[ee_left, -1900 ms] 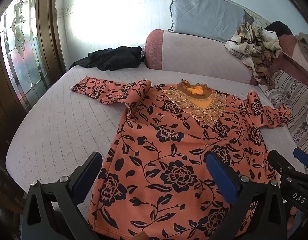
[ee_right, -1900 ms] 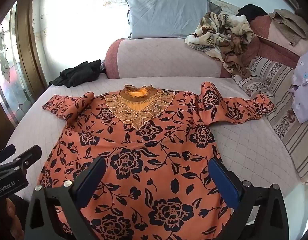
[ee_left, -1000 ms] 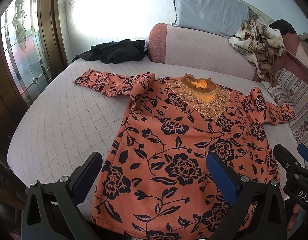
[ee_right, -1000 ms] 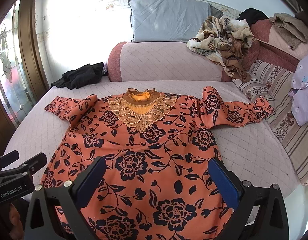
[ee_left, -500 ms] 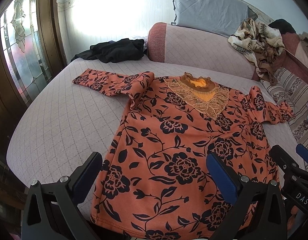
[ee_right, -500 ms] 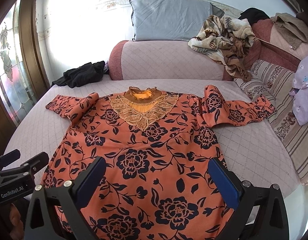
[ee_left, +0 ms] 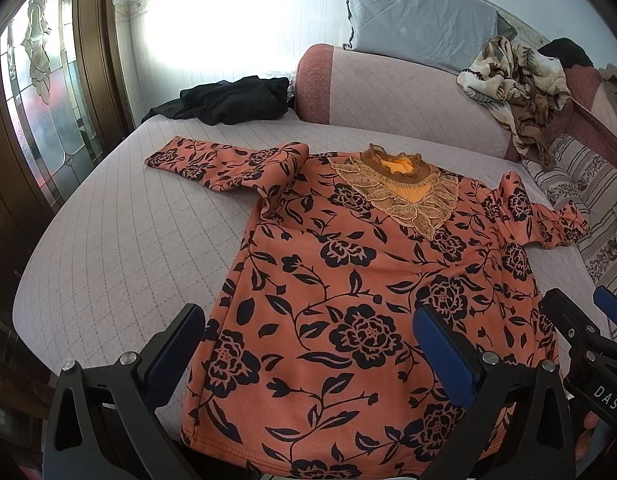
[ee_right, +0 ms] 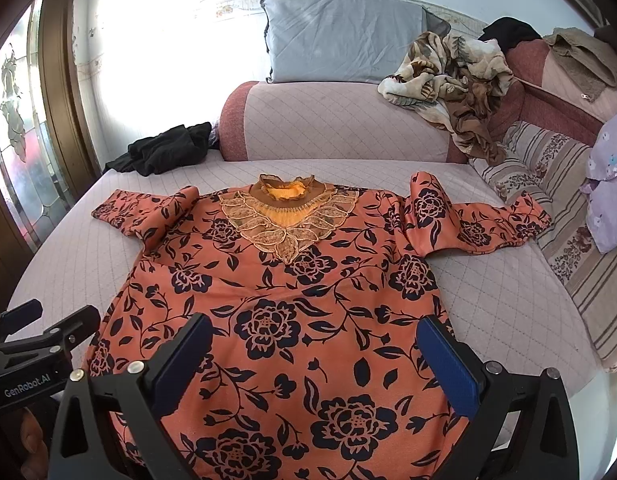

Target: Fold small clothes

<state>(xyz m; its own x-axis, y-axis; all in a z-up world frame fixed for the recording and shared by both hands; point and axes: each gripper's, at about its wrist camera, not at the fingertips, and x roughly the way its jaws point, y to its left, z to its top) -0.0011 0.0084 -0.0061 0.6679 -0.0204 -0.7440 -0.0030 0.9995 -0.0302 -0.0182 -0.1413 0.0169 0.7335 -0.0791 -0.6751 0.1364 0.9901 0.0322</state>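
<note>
An orange long-sleeved top with black flowers (ee_left: 368, 272) lies flat, front up, on the quilted bed, sleeves spread to both sides; it also shows in the right wrist view (ee_right: 292, 300). Its lace collar (ee_right: 286, 208) points away from me. My left gripper (ee_left: 308, 340) is open and empty, above the hem's left part. My right gripper (ee_right: 314, 348) is open and empty, above the hem's middle. The right gripper shows at the right edge of the left wrist view (ee_left: 580, 344). The left gripper shows at the left edge of the right wrist view (ee_right: 36, 340).
A black garment (ee_left: 228, 100) lies at the bed's far left corner. A bolster (ee_right: 340, 120) and grey pillow (ee_right: 344, 36) stand behind. A patterned blanket heap (ee_right: 456, 80) and striped cushions (ee_right: 548, 184) are at right. A glazed wooden door (ee_left: 40, 92) is at left.
Both grippers have drawn back and risen slightly from the hem, so more of the top and bed shows. The top has not moved. Both stay open.
</note>
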